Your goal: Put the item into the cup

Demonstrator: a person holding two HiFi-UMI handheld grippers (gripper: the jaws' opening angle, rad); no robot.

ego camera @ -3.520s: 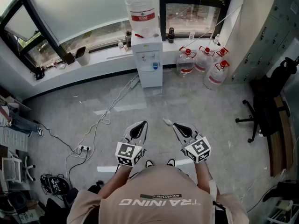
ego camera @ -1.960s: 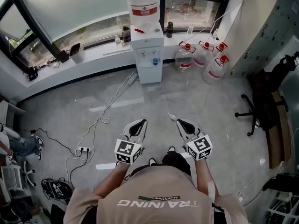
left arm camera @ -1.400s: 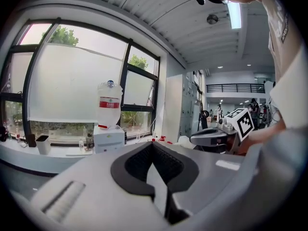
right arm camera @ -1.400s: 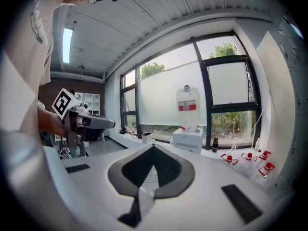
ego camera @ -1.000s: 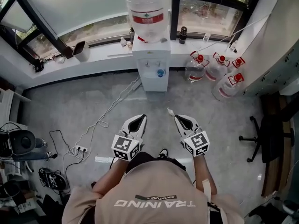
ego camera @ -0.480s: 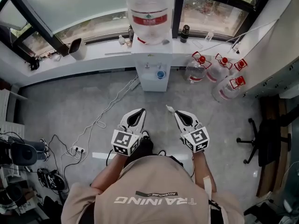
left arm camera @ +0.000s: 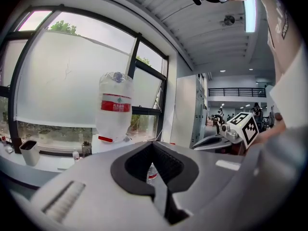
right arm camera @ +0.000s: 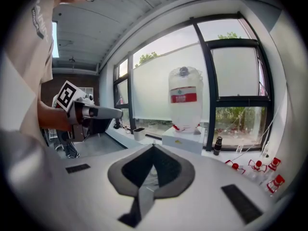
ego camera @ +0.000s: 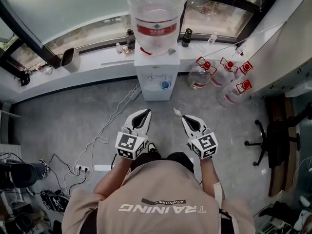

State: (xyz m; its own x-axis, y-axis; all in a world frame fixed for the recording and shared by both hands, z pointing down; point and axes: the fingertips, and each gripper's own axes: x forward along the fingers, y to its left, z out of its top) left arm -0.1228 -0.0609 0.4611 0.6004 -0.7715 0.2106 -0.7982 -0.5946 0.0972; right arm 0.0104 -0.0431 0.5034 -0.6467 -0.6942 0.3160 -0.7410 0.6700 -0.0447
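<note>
My right gripper (ego camera: 185, 119) is held out at waist height, shut on a small white item (ego camera: 177, 112) that sticks out past its tip. In the right gripper view the jaws (right arm camera: 153, 147) meet at the tip and something pale and translucent shows in the hollow behind them. My left gripper (ego camera: 145, 113) is level with it, shut with nothing in it; only a distant bottle shows through its hollow (left arm camera: 151, 173). I cannot pick out the cup for certain in any view.
A white water dispenser (ego camera: 155, 77) with a big bottle (ego camera: 156, 13) stands straight ahead at the window wall. Three spare water bottles (ego camera: 219, 77) sit to its right. A dark pot (ego camera: 67, 57) is on the sill. Cables and a power strip (ego camera: 80, 168) lie left, an office chair (ego camera: 273, 140) right.
The person has walked forward, so the water dispenser is nearer and larger. Both grippers stay shut side by side, the right still holding the white item.
</note>
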